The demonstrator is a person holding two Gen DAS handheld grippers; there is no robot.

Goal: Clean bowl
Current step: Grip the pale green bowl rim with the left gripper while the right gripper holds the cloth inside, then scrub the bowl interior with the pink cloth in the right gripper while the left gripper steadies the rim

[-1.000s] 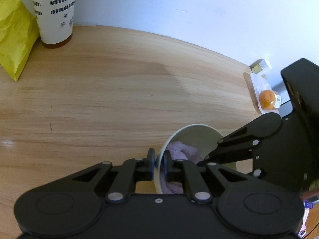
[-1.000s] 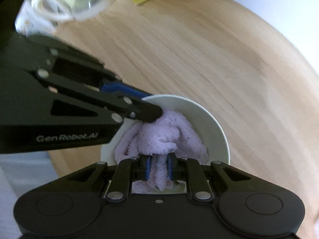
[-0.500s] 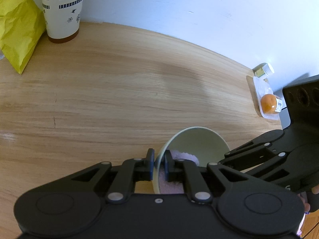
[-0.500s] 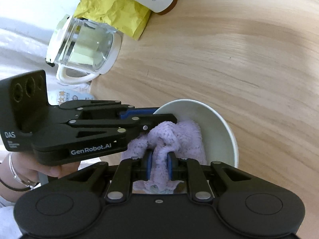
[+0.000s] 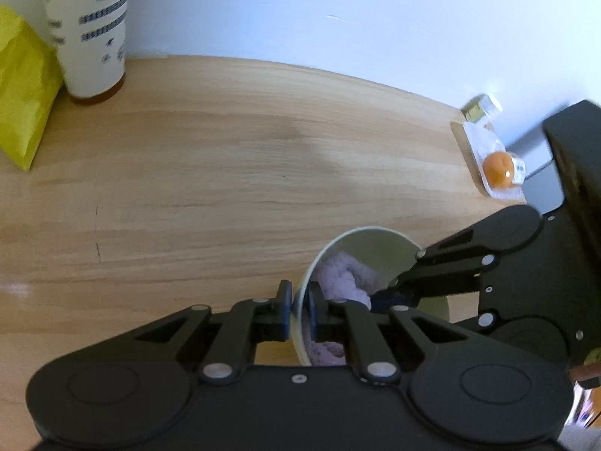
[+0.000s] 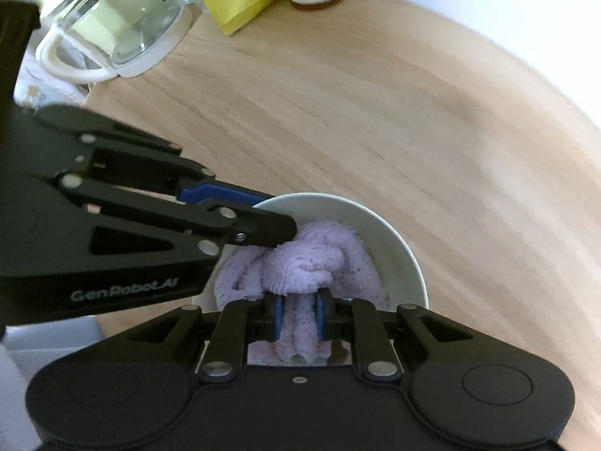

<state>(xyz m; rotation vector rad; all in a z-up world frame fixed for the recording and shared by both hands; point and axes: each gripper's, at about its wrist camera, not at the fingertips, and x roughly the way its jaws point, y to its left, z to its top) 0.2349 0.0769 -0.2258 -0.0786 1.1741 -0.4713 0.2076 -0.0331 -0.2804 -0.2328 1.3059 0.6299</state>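
A pale green bowl (image 5: 379,248) stands on the wooden table near its front edge. My left gripper (image 5: 299,310) is shut on the bowl's near rim, one finger inside and one outside. A lilac cloth (image 6: 319,259) is bunched inside the bowl (image 6: 398,244). My right gripper (image 6: 298,317) is shut on a fold of the cloth and presses it into the bowl. In the left wrist view the right gripper (image 5: 390,295) reaches in from the right over the cloth (image 5: 342,276). In the right wrist view the left gripper (image 6: 263,214) comes in from the left onto the rim.
A patterned paper cup (image 5: 92,34) and a yellow bag (image 5: 22,90) stand at the back left by the white wall. A glass jug (image 6: 120,18) sits at the table's left end. A packed orange (image 5: 497,169) and a small bottle (image 5: 480,107) lie at the right edge.
My right gripper has swung round inside the bowl with the cloth, rubbing it across the inner wall. My left gripper has kept its hold on the rim while both views shifted slightly.
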